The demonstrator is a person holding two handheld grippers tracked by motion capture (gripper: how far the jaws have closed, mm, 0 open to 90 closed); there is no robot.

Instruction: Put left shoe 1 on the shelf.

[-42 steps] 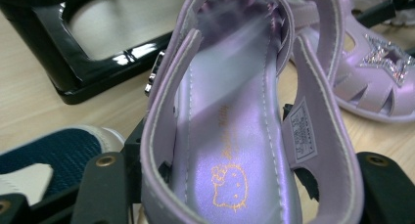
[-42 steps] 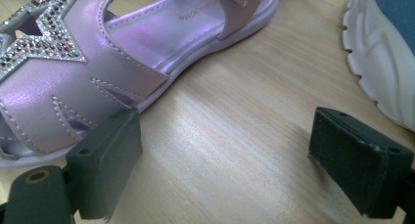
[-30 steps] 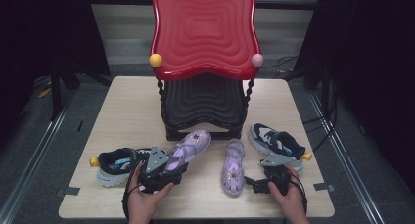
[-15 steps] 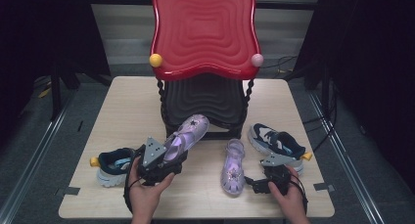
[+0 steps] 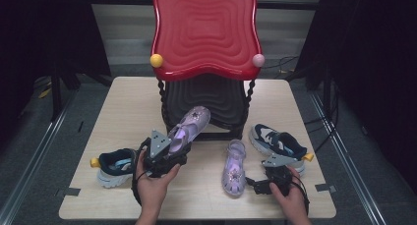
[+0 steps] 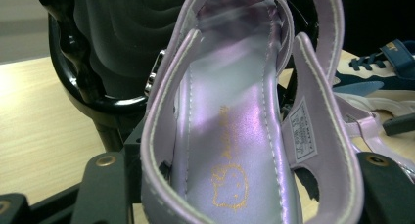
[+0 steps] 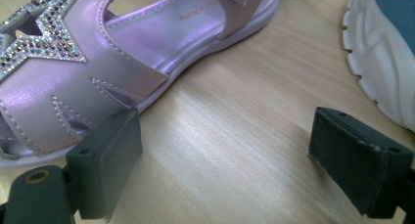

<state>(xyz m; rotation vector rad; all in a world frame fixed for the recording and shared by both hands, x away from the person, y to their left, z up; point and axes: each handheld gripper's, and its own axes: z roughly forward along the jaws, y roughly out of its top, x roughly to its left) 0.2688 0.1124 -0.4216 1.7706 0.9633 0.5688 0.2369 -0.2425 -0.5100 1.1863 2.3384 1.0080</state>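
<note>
A purple sandal (image 5: 191,123) hangs tilted above the table, its toe up against the black lower shelf (image 5: 206,99) of a stand. My left gripper (image 5: 169,150) is shut on its heel end. In the left gripper view the sandal (image 6: 235,136) sits between the two jaws of the left gripper (image 6: 235,190), with the black shelf (image 6: 122,38) just behind it. The second purple sandal (image 5: 233,165) lies flat on the table. My right gripper (image 5: 269,175) rests open beside it. In the right gripper view the right gripper (image 7: 220,165) holds nothing, and the sandal (image 7: 73,72) lies by its left jaw.
The stand has a wavy red top (image 5: 204,33) over the black shelf. A navy sneaker (image 5: 115,166) lies at the front left of the wooden table (image 5: 128,107). Another navy sneaker (image 5: 278,144) lies to the right, and its white sole (image 7: 381,53) is near the right jaw.
My left gripper has lifted the purple sandal off the table and carried it up and away toward the black shelf. The right gripper and the other shoes have stayed put.
</note>
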